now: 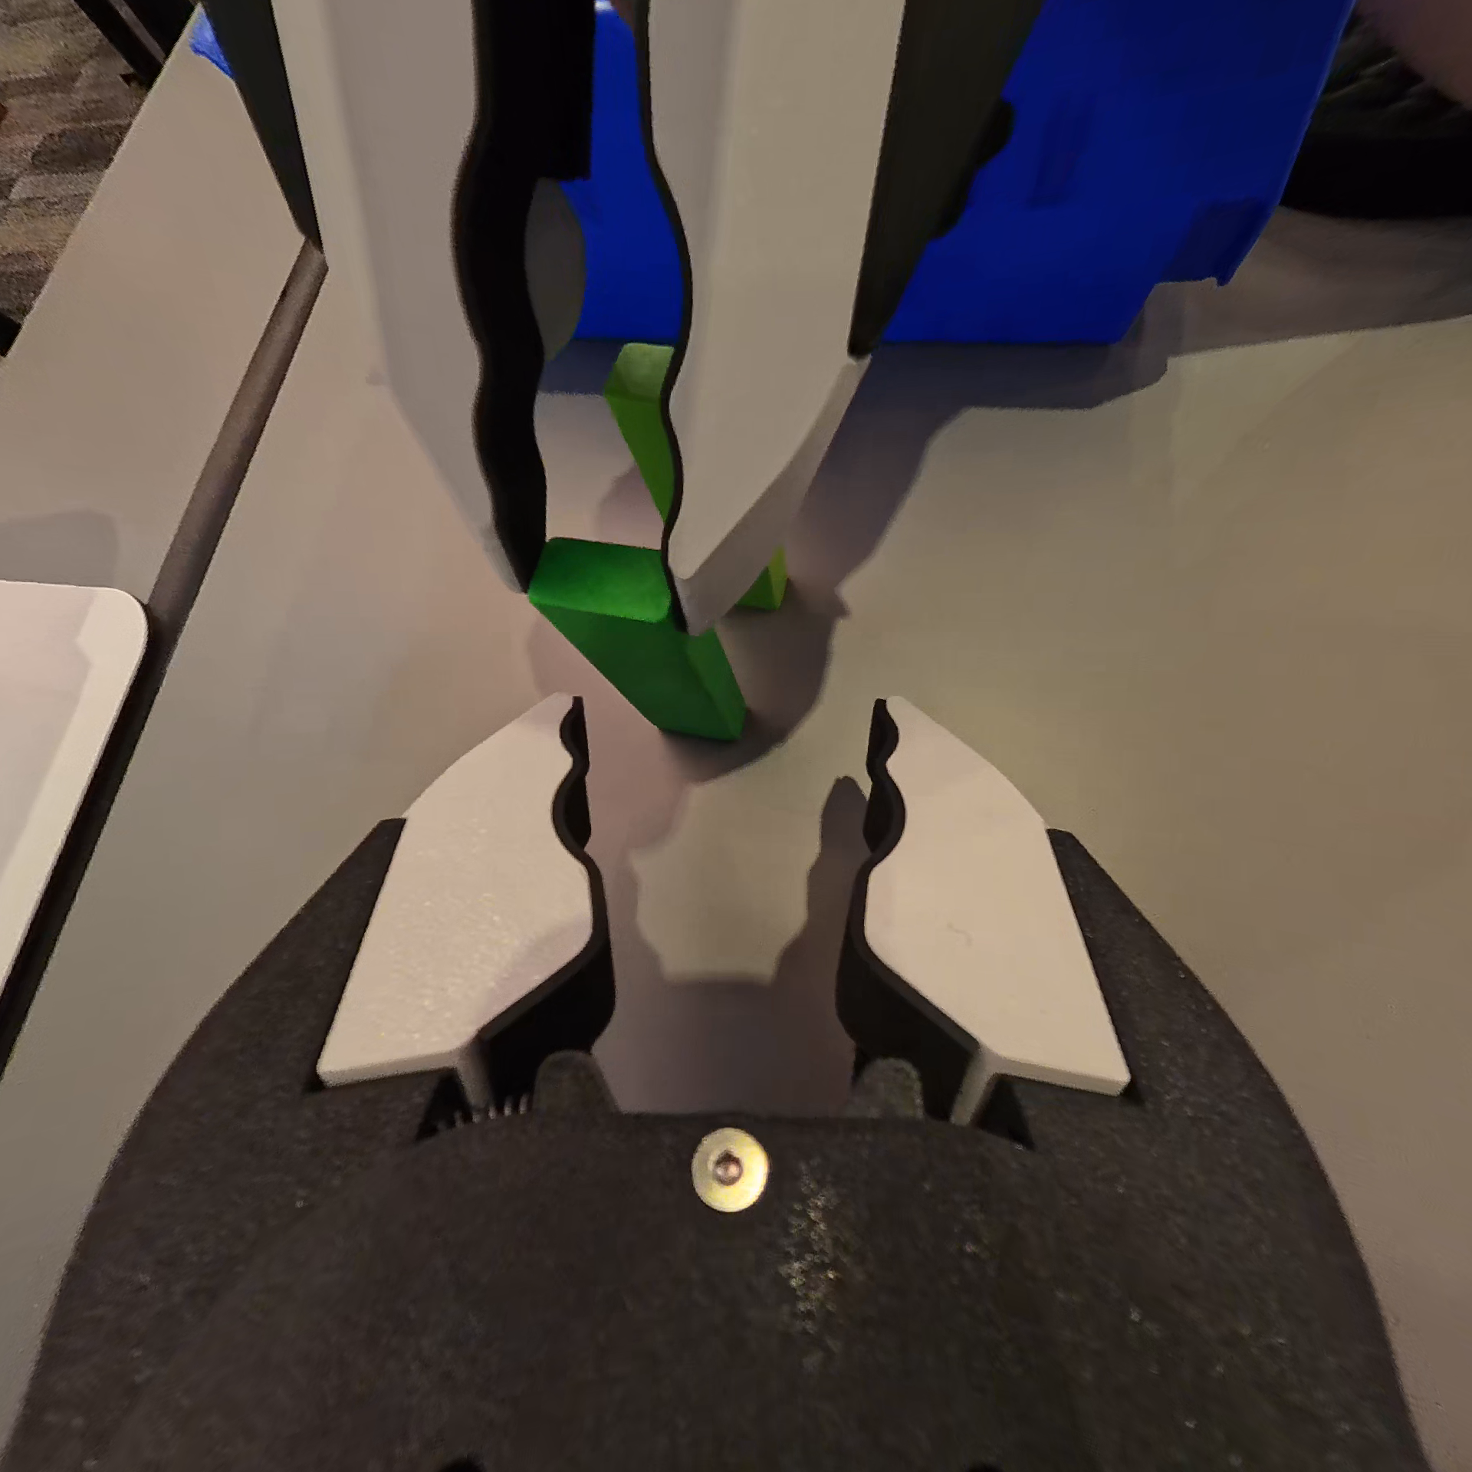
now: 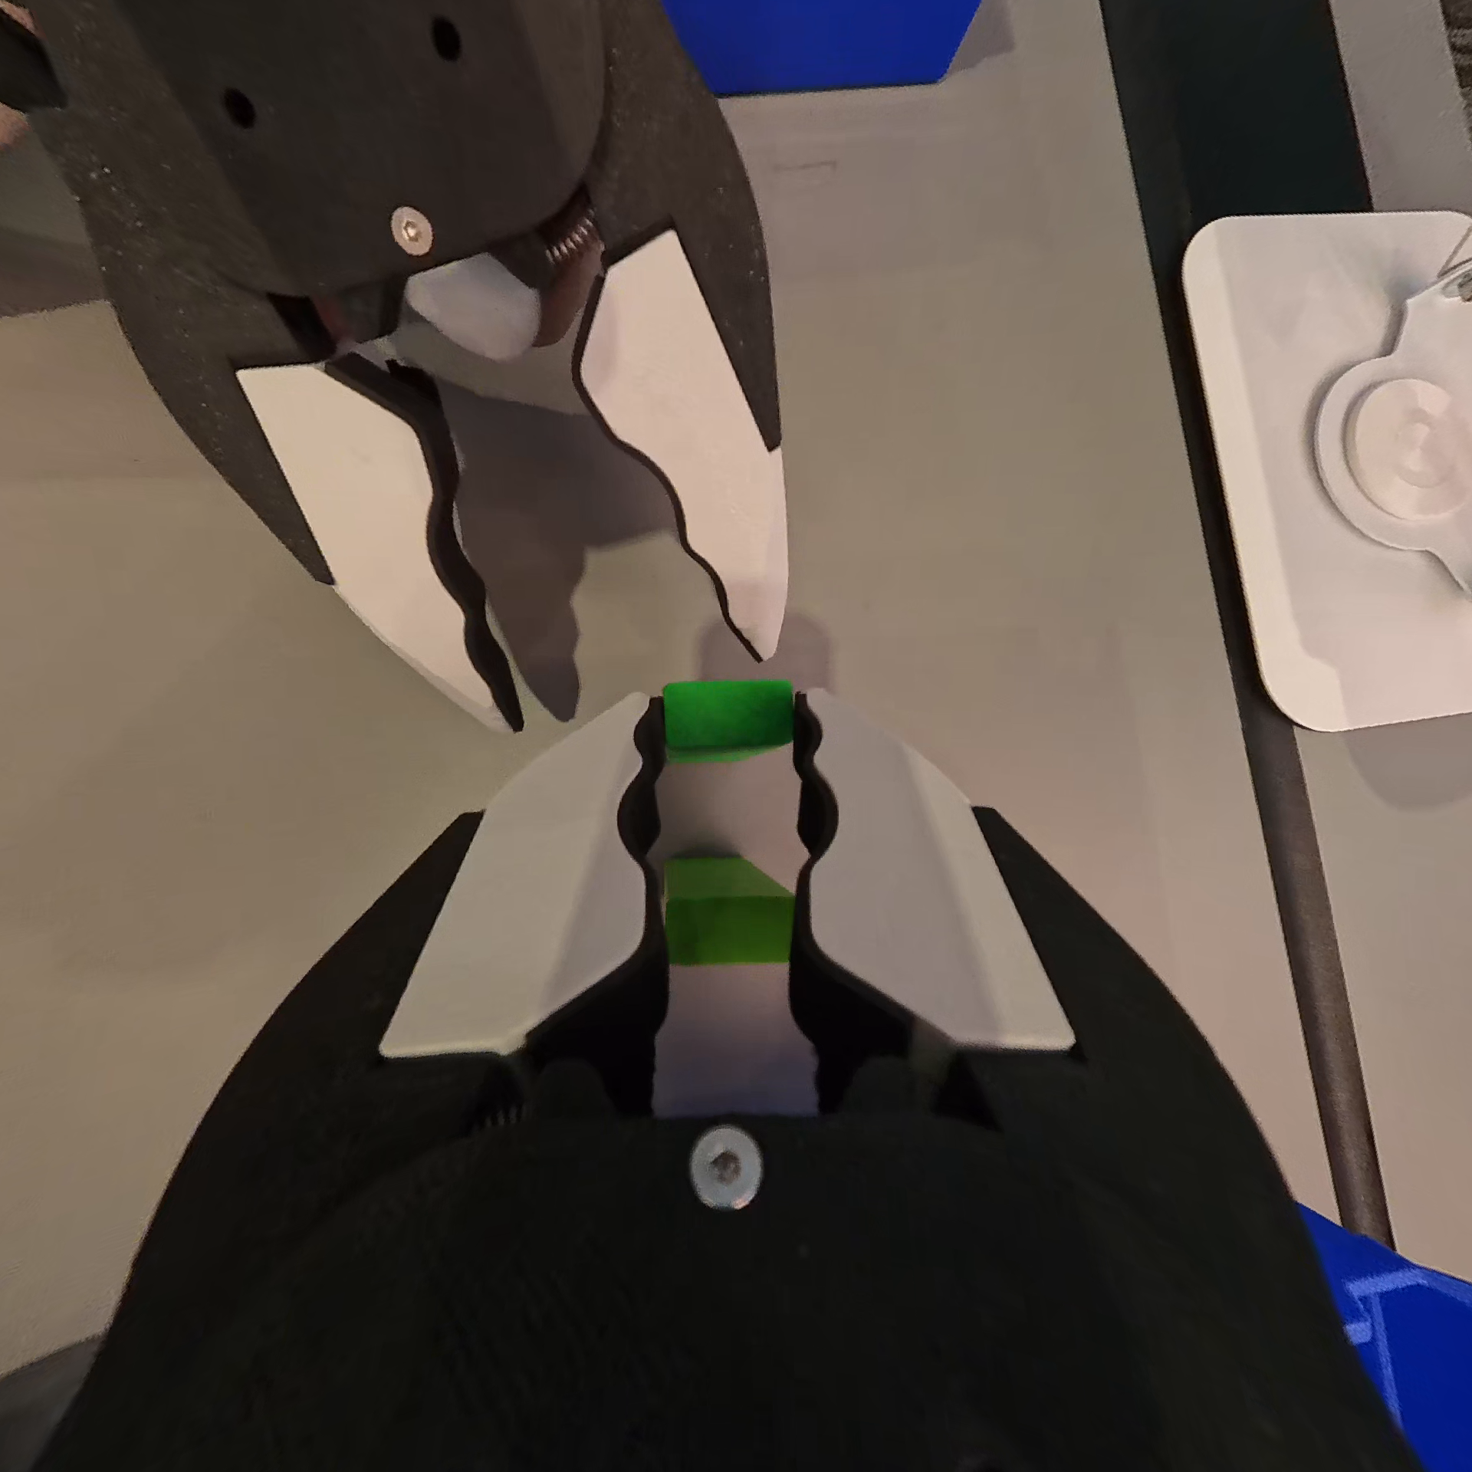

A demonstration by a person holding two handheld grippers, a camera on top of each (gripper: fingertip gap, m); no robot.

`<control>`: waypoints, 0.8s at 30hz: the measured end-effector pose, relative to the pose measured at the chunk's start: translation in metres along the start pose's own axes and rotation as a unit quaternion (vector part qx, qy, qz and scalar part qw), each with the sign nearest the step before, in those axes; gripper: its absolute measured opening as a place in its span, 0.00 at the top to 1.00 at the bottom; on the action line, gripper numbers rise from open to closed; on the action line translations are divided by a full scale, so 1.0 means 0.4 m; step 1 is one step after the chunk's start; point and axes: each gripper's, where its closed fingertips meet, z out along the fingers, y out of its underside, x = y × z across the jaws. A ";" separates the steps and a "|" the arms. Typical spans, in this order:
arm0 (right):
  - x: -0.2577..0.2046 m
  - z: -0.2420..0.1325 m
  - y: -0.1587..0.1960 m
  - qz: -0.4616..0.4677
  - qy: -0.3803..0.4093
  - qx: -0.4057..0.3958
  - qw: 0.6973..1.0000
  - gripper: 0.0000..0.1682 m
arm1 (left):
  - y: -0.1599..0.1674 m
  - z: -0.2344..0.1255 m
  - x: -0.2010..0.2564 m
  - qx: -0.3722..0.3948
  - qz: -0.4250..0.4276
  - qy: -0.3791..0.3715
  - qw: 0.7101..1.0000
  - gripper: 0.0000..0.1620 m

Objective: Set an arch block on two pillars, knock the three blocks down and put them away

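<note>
A dark green block (image 1: 661, 661) stands upright on the grey table (image 1: 1115, 717). My right gripper (image 1: 603, 601) comes down from above and is shut on its top end; the right wrist view shows that top (image 2: 729, 721) pinched between its fingertips (image 2: 726, 713). A lighter green block (image 1: 641, 398) is close behind it, partly hidden by a right finger; I cannot tell whether it stands or lies. It also shows between the right fingers (image 2: 729, 924). My left gripper (image 1: 726, 709) is open and empty, just short of the dark block; the right wrist view also shows it (image 2: 637, 691). No arch block is in view.
A blue bin (image 1: 1115, 199) stands behind the blocks and shows at the top of the right wrist view (image 2: 820, 40). A white tray (image 2: 1314, 478) holding a round white part lies across a dark table seam (image 2: 1274, 717); the left wrist view catches its corner (image 1: 64, 717). Both grippers' tips are close together, under 4 cm apart.
</note>
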 end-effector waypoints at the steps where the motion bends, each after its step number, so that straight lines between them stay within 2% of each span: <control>1: 0.001 0.000 0.000 0.001 0.000 0.001 1.000 0.81 | -0.002 0.000 0.000 0.001 -0.001 0.000 1.000 0.58; 7: 0.002 0.006 0.009 -0.001 -0.002 -0.006 1.000 0.79 | -0.003 -0.003 -0.003 0.005 -0.008 -0.001 1.000 0.57; 14: 0.005 -0.032 -0.022 -0.002 0.010 0.030 0.999 0.74 | -0.004 -0.011 -0.006 0.004 -0.022 -0.005 1.000 0.54; 19: 0.001 -0.117 -0.048 -0.004 0.031 0.078 0.996 0.72 | -0.055 -0.049 0.004 0.027 -0.034 -0.030 0.999 0.55; 24: -0.011 -0.238 -0.073 -0.006 0.060 0.141 0.988 0.72 | -0.100 -0.154 0.006 0.054 -0.074 -0.065 0.994 0.57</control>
